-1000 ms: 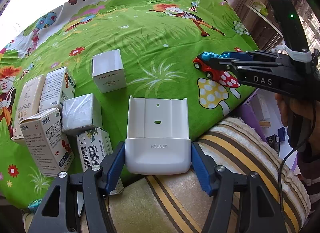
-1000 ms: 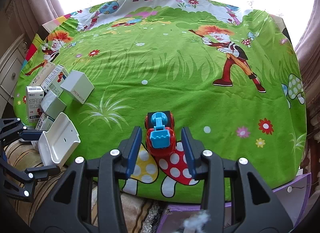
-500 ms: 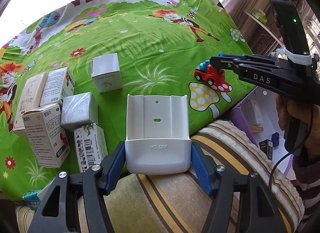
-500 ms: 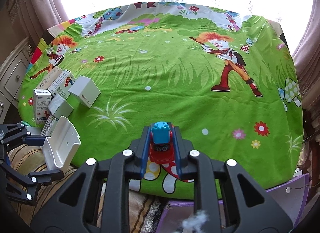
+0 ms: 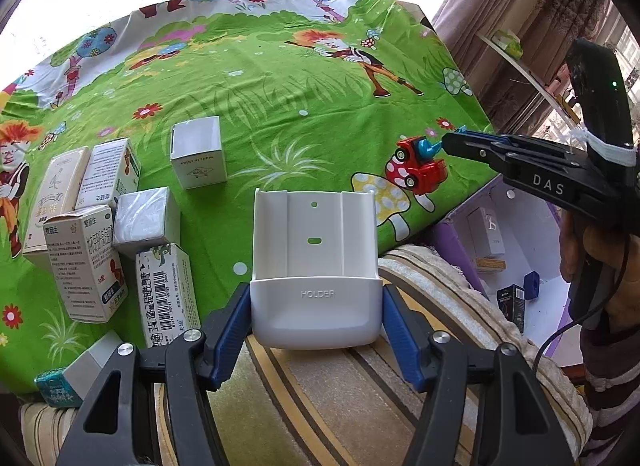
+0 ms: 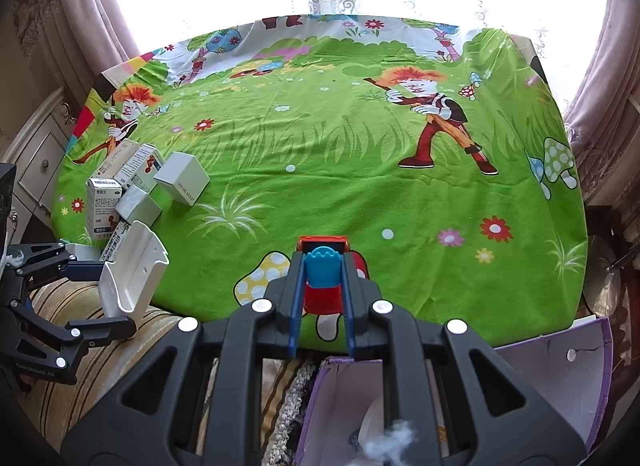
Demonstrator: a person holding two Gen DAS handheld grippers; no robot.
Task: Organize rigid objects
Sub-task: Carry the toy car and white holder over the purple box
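Note:
A white plastic holder (image 5: 316, 250) marked HOLDER sits between the blue pads of my left gripper (image 5: 316, 306), which is shut on its lower sides above the table's near edge. From the right wrist view the holder (image 6: 132, 266) is at the left, in the left gripper (image 6: 96, 296). A red toy car (image 5: 418, 169) with a blue top hangs tilted over the mushroom print. My right gripper (image 6: 323, 266) is shut on the blue top of the toy car (image 6: 320, 300). The right gripper (image 5: 452, 141) reaches in from the right, with a hand on its handle.
Several small cartons (image 5: 120, 205) stand clustered on the left of the green cartoon tablecloth (image 5: 300, 105), and are also seen as cartons (image 6: 136, 185) from the right. An open purple box (image 6: 560, 366) with small items sits below the table's right edge. A striped cushion (image 5: 320, 386) lies under my left gripper.
My right gripper's jaws closed on the toy car and raised it, tipping it, back toward the near edge. The left gripper kept its hold on the holder with little movement.

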